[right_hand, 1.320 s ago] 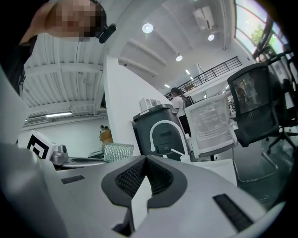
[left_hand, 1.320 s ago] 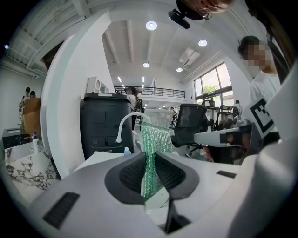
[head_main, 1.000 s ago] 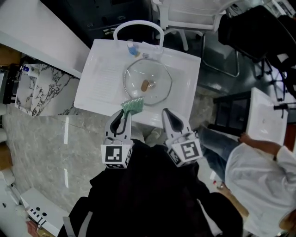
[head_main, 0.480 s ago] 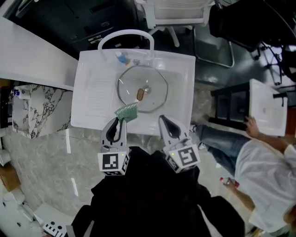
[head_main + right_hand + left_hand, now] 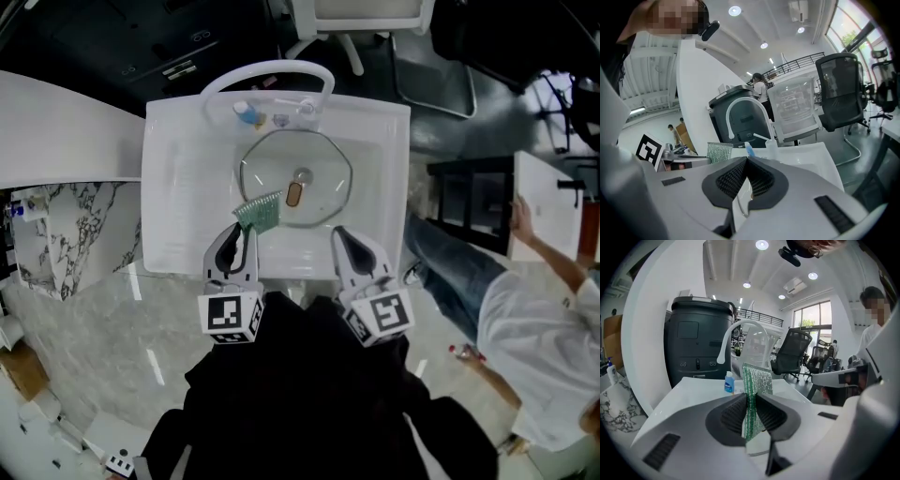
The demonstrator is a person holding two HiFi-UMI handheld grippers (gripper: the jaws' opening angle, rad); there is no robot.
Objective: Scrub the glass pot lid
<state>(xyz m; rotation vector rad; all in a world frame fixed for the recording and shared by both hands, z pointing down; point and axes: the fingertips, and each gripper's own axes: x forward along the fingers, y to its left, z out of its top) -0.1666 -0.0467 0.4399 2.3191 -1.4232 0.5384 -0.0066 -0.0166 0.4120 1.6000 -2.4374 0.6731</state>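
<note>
lying flat in the white sink [image 5: 178,187] at the upper middle of the head view, the glass pot lid [image 5: 323,164] faces up toward the camera with its knob [image 5: 293,195] on top. the lid is round, so it has no long axis of its own. the small oblong knob runs nearly top to bottom in the frame, tipped a little to the right. the lid is clear glass with a thin metal rim, the pale basin showing through it, and the knob is brownish. a white arched faucet [image 5: 267,73] stands at the sink's far edge with a small blue-capped bottle [image 5: 246,112] just below it. the left gripper [image 5: 244,232], at the lower left of the lid, is clamped on a green scrub pad [image 5: 258,212], which stands up from the jaws and overlaps the lid's lower-left rim. in the left gripper view the pad [image 5: 752,394] is pinched edge-on between the dark pads of the left gripper [image 5: 751,413]. the right gripper [image 5: 339,234] sits at the sink's near edge just below the lid's lower-right rim. in the right gripper view the jaws of the right gripper [image 5: 746,161] meet at the tips with nothing held. compared with half a second ago, the lid lies in the same place in the sink, both grippers hold much the same pose, and the pad reaches slightly further over the rim.
</note>
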